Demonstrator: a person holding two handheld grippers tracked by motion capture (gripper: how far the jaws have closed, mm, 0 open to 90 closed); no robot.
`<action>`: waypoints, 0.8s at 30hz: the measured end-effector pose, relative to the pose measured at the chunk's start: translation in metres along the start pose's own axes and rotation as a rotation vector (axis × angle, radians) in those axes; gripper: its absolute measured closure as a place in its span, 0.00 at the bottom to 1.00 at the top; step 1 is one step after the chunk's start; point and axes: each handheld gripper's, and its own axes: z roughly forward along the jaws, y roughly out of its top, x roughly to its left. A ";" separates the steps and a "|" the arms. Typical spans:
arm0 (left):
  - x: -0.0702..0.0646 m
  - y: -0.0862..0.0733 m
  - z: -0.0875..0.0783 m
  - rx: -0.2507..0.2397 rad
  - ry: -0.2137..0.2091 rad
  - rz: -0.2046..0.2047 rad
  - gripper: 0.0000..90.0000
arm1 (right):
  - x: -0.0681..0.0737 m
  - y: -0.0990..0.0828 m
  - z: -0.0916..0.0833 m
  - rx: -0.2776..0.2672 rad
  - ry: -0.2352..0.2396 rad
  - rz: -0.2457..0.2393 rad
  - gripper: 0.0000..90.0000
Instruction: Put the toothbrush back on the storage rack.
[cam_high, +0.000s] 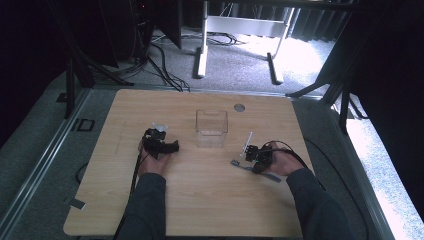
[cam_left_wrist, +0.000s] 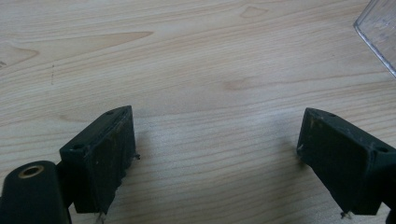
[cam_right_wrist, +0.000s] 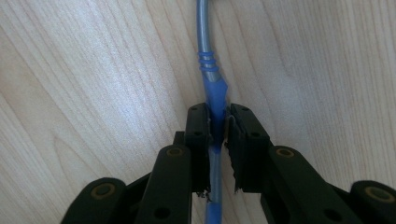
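Note:
A slim blue and grey handle (cam_right_wrist: 208, 60), much like a toothbrush's, lies flat on the wooden table (cam_high: 200, 200) at the right. My right gripper (cam_right_wrist: 218, 114) is shut on its blue part, with both pads pressing its sides. From above, the right gripper (cam_high: 256, 159) sits over the handle (cam_high: 270, 176), which pokes out on both sides. A thin white stick (cam_high: 248, 141) lies just beyond it. My left gripper (cam_left_wrist: 215, 158) rests open on bare wood with nothing between its jaws. In the high view the left gripper (cam_high: 164, 144) is left of a clear plastic box (cam_high: 211, 127).
The clear box's corner (cam_left_wrist: 380, 28) shows at the top right of the left gripper view. A round grey grommet (cam_high: 239, 107) sits near the table's far edge. Cables trail from both grippers toward the near edge. Desk legs and cords lie on the carpet beyond.

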 end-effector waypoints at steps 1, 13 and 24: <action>0.000 0.000 0.000 0.000 0.000 0.000 0.13 | 0.000 0.000 0.000 0.001 0.001 0.001 0.87; 0.000 0.000 0.000 0.000 0.000 0.000 0.13 | 0.000 0.001 0.002 0.007 0.002 0.001 0.90; 0.000 0.000 0.000 0.000 0.000 0.000 0.13 | 0.001 0.001 0.002 0.007 0.000 -0.011 0.91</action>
